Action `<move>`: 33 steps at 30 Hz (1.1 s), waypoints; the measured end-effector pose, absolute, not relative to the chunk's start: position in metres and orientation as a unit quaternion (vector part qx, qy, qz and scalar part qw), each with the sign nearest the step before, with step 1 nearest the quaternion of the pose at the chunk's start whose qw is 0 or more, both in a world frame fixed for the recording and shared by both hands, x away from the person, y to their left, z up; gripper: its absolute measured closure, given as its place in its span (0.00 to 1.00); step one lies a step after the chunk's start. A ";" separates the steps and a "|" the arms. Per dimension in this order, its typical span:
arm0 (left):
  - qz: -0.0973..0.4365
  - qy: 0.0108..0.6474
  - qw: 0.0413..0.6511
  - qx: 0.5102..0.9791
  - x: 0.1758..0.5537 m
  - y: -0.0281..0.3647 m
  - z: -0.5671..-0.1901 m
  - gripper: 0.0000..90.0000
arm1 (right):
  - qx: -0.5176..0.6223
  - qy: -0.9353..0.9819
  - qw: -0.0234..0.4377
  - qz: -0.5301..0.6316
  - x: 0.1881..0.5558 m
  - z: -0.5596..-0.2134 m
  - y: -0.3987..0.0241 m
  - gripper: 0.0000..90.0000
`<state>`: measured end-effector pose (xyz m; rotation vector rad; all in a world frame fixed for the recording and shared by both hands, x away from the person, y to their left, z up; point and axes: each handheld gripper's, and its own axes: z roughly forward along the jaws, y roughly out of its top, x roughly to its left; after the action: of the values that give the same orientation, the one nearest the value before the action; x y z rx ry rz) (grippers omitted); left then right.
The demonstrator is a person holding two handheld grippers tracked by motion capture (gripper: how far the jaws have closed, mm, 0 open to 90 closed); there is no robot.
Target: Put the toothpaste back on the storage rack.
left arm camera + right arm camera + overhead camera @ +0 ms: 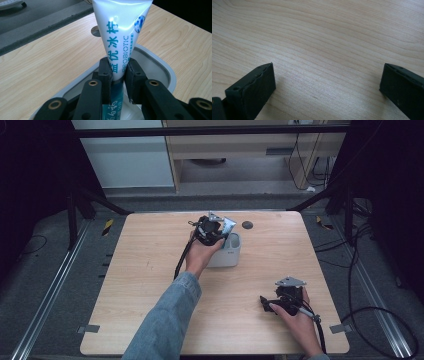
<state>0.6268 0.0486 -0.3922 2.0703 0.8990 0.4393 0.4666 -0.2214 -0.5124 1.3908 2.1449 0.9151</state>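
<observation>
A white tube (pixel 120 32) with teal lettering stands upright between the pads of my left gripper (pixel 117 71), which is shut on its lower part. The tube's bottom end reaches down into a white oval cup (pixel 163 67). From above, my left gripper (pixel 216 232) hovers over that cup (pixel 227 257) at the table's far middle, with the tube's crimped end (pixel 229 226) poking out. My right gripper (pixel 265 304) lies near the front right of the table. Its fingers (pixel 252 92) stand wide apart over bare wood, so it is open with nothing between them.
The light wooden table (pixel 150 265) has a dark round hole (pixel 247 225) just behind the cup. A sleeved forearm (pixel 167 320) crosses the front middle. Cables (pixel 370 315) lie on the floor to the right, and black frame bars (pixel 100 200) stand at the far corners.
</observation>
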 end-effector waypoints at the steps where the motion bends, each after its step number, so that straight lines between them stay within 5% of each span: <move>1: 0.174 0.357 0.410 0.821 0.627 0.049 -0.392 0.84 | 0.495 0.775 0.218 0.328 0.467 -0.513 -0.222 0.00; 33: 0.192 0.348 0.421 0.815 0.611 0.059 -0.379 0.71 | 0.499 0.773 0.214 0.328 0.467 -0.513 -0.222 0.00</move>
<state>0.6112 0.0594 -0.3785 2.0427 0.8729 0.4810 0.4667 -0.2216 -0.5128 1.3843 2.1440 0.9100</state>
